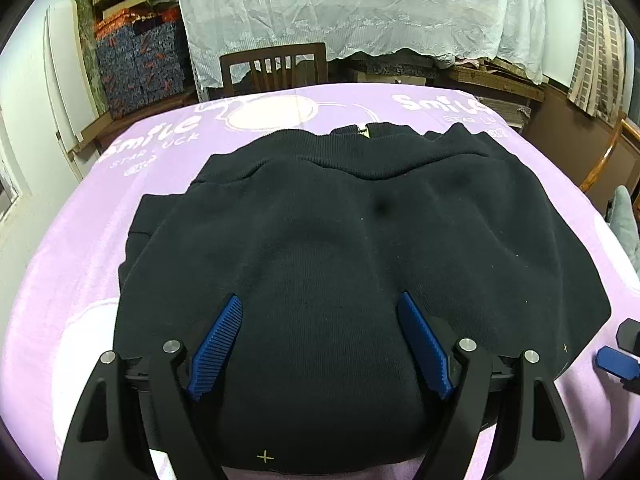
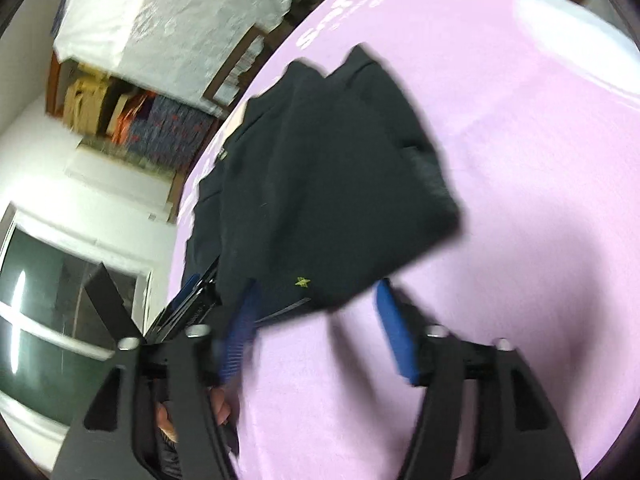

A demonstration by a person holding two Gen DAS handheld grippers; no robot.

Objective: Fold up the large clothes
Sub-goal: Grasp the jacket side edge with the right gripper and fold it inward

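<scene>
A black sweater lies folded on a lilac blanket, its ribbed band toward the far edge. My left gripper stands open low over the near part of the sweater, with blue pads wide apart and cloth bulging between them. The right wrist view is tilted and blurred. There the sweater shows a small yellow star near its close corner. My right gripper is open at that corner, and its pads do not press the cloth. Its blue fingertip shows at the right edge of the left wrist view.
A wooden chair stands behind the far edge of the blanket, under a white lace cloth. Stacked boxes fill the back left. A window and the left gripper show left of the sweater.
</scene>
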